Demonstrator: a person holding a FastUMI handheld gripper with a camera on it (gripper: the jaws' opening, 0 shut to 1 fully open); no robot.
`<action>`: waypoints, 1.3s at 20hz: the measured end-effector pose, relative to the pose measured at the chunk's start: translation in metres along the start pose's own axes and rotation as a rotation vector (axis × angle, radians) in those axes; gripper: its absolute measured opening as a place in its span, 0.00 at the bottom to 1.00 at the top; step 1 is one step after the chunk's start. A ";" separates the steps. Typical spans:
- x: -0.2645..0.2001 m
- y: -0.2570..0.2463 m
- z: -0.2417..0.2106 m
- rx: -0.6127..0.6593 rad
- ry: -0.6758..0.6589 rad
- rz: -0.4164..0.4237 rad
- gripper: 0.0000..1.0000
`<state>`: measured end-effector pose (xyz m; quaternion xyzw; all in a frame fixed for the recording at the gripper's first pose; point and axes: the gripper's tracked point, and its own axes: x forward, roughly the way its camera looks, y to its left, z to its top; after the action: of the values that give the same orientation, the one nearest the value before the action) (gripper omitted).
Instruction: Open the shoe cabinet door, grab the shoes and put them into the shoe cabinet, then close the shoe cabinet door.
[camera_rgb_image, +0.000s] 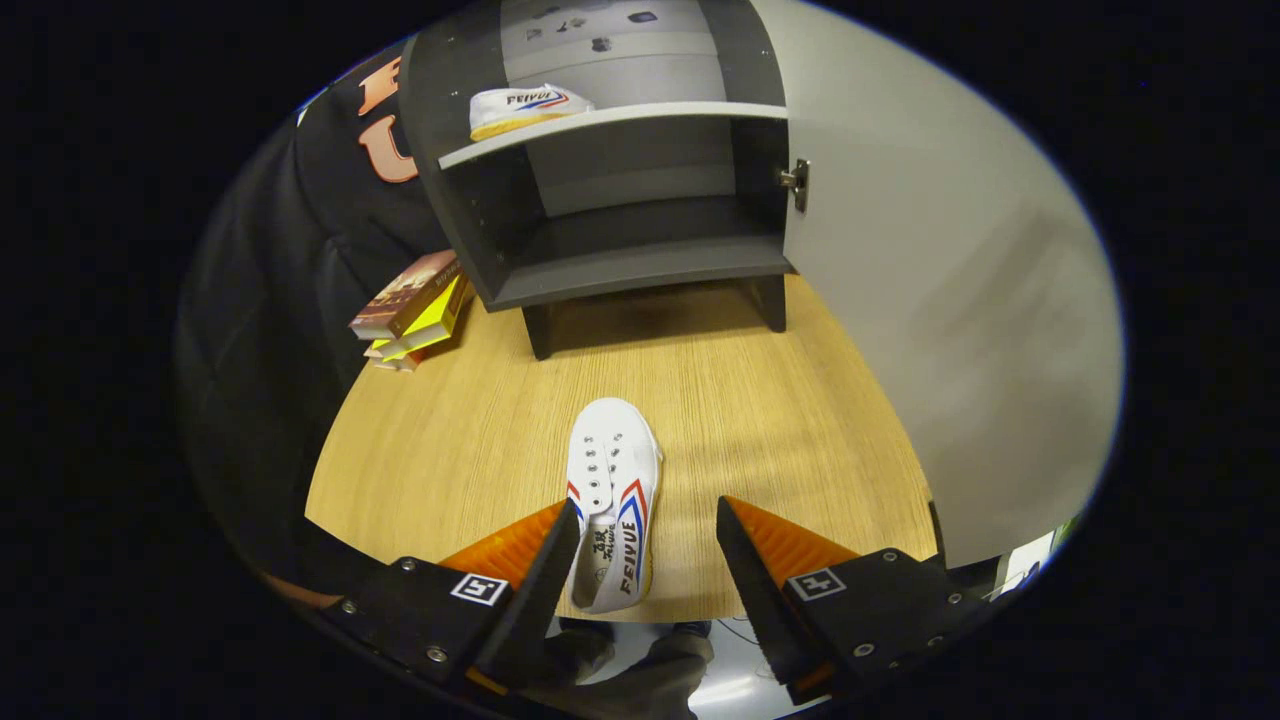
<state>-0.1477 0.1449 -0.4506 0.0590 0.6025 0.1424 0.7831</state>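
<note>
A white canvas shoe (611, 500) with red and blue stripes lies on the wooden table (800, 440), toe pointing toward the cabinet. Its heel end sits between my fingers, close against the left finger (545, 560). My gripper (648, 520) is open, and the right finger (745, 560) stands apart from the shoe. Beyond, the dark grey shoe cabinet (600, 230) stands with its door (930, 280) swung open to the right. A second matching shoe (525, 108) rests on the cabinet's upper shelf. The lower shelf (640, 265) holds nothing.
A stack of books (412, 310) leans at the cabinet's left side, near the table edge. The open door stretches along the right side of the table. A gloved hand (640, 670) shows below the fingers. Black cloth hangs to the left.
</note>
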 end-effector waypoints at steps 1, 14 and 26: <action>0.007 0.002 -0.007 -0.007 0.024 0.003 0.86; 0.064 0.068 -0.035 -0.059 0.042 0.101 0.69; 0.092 0.063 -0.046 0.076 0.011 -0.048 0.01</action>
<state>-0.1802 0.2285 -0.5317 0.0737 0.6129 0.1010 0.7802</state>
